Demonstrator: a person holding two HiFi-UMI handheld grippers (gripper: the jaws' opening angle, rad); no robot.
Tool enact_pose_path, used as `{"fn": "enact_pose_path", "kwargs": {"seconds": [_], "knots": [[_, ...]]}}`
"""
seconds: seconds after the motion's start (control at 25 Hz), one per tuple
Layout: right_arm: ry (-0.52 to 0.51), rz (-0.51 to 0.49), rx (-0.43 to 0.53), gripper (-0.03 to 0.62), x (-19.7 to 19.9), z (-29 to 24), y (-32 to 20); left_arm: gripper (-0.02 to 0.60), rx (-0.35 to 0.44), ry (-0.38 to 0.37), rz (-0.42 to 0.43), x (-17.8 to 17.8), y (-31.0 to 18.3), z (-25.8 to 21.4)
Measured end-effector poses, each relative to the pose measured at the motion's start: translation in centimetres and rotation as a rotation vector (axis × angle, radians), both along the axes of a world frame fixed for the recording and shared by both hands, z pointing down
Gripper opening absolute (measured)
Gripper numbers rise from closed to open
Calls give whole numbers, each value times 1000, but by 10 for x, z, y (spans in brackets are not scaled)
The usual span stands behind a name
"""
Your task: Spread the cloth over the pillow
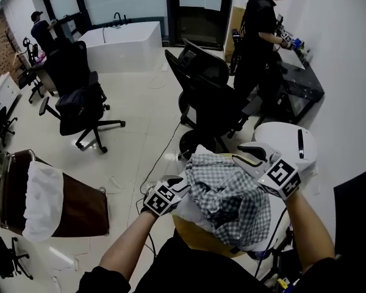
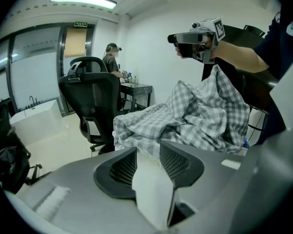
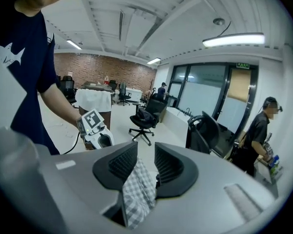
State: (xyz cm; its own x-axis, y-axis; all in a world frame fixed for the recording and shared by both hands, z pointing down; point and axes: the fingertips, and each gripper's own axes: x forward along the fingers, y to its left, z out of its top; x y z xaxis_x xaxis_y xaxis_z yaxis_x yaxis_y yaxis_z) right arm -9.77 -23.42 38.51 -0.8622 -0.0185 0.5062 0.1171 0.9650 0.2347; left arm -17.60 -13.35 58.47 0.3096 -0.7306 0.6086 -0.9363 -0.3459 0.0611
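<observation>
A grey-and-white checked cloth (image 1: 229, 194) lies bunched on a white pillow (image 1: 188, 210) in front of me. My left gripper (image 1: 182, 187) is at the pillow's left edge. In the left gripper view its jaws (image 2: 147, 155) are shut on a fold of the pillow's white fabric (image 2: 151, 189), with the crumpled cloth (image 2: 200, 116) heaped beyond. My right gripper (image 1: 247, 153) is above the cloth's far right side and shows raised in the left gripper view (image 2: 178, 39). In its own view it (image 3: 145, 157) is open, and a strip of the checked cloth (image 3: 139, 191) hangs loosely between the jaws.
The pillow rests on a round wooden top (image 1: 198, 235). A black office chair (image 1: 204, 96) stands just beyond, another (image 1: 79, 105) to the left. A brown cabinet draped in white (image 1: 43, 200) is at the left, a white round unit (image 1: 287, 140) on the right. A person (image 1: 256, 35) stands at a dark desk.
</observation>
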Motion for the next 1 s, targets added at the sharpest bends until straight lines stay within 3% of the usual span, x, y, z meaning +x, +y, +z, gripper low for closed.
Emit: {"fn": "enact_pose_path", "kwargs": {"seconds": [0.16,0.32,0.68,0.88,1.0], "knots": [[125,-63,-21,135,-27,35,-3,138,-40,51,25,5,-10,13],[252,-126,-63,146,-45,77,-5,138,-36,150,10,4,-19,16],[482,-215,-111,163,-62,171,-5,138,-64,264,-1,-4,-24,21],[584,-298,-101,166,-67,208,4,137,-105,270,36,11,-22,34],[644,-350,-55,166,-66,227,9,97,-103,273,37,12,-20,36]]}}
